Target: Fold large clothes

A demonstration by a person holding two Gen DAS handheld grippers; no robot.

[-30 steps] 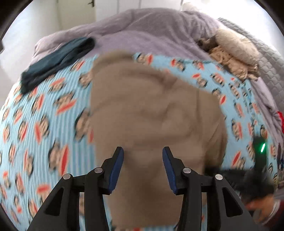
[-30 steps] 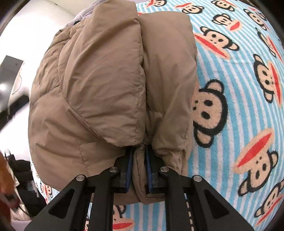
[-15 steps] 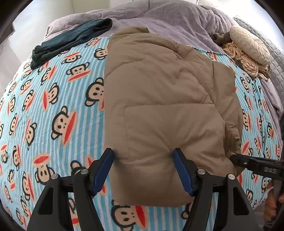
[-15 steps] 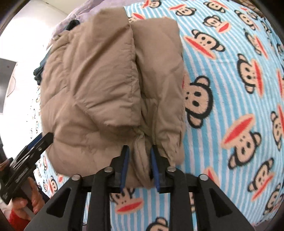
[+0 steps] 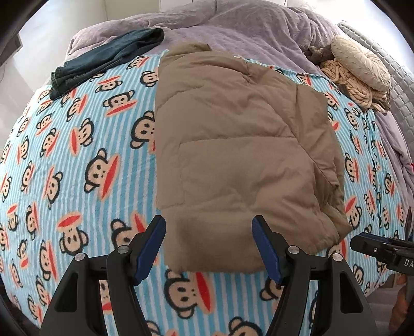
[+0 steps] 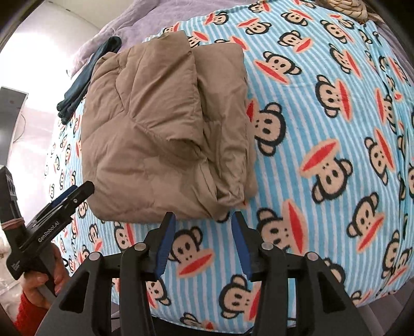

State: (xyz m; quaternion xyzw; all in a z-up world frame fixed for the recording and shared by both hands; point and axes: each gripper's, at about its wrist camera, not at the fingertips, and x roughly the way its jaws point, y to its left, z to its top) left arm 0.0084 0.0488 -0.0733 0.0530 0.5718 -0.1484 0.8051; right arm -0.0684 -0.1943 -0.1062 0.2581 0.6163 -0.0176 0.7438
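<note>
Two handheld grippers, nearest the lenses, both free of cloth. Left gripper [image 5: 208, 248]: black frame, blue pads, jaws spread wide, hanging over the near hem without pressing it. Right gripper [image 6: 201, 243]: same make, jaws opening, nothing between them but blanket; it stands just off the bundle's near corner.

One blue-striped fleece blanket with a monkey-face print [image 5: 77, 181], spread over the bed as the working surface.

One tan quilted puffer jacket [image 5: 240, 155], large, lying folded on that blanket in a rough rectangle. The right wrist view shows a top flap laid over thicker layers, with a loose, bunched corner [image 6: 227, 191] nearest the right gripper.

One dark teal folded garment [image 5: 103, 64], further back, at the blanket's far left edge, apart from the jacket.

One lilac duvet [image 5: 233, 23], rumpled, behind everything; one beige knitted bundle with a round cushion [image 5: 359, 72] at far right.

Step in hand, judged: letting go after a fold. To do it well, lift both tools straight clear so pads do not drag the slippery shell, then tuck the bunched corner before any further fold; puffy filling tends to spring open.
</note>
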